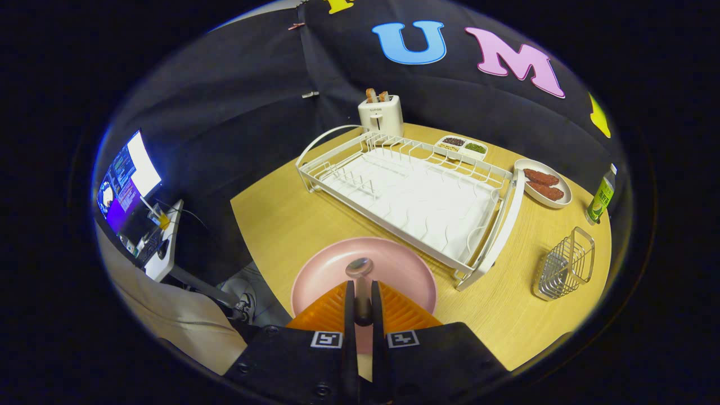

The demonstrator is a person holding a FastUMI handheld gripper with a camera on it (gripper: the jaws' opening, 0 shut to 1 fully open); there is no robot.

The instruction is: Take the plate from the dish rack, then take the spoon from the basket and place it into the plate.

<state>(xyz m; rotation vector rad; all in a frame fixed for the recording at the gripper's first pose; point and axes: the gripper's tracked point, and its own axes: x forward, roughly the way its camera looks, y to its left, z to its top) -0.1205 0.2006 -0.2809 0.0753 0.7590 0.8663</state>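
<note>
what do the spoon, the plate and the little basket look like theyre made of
Spoon, clamped in the tongs: looks like polished metal, with a mirror-like bowl. Plate: pink, smooth, probably glazed ceramic or melamine; soft sheen. Basket: thin shiny metal wire.

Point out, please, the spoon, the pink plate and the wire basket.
spoon (359,266): gripper view, on its bowl, beyond the fingers.
pink plate (326,270): gripper view, on its bare inside.
wire basket (564,264): gripper view, on its side wall.
</note>
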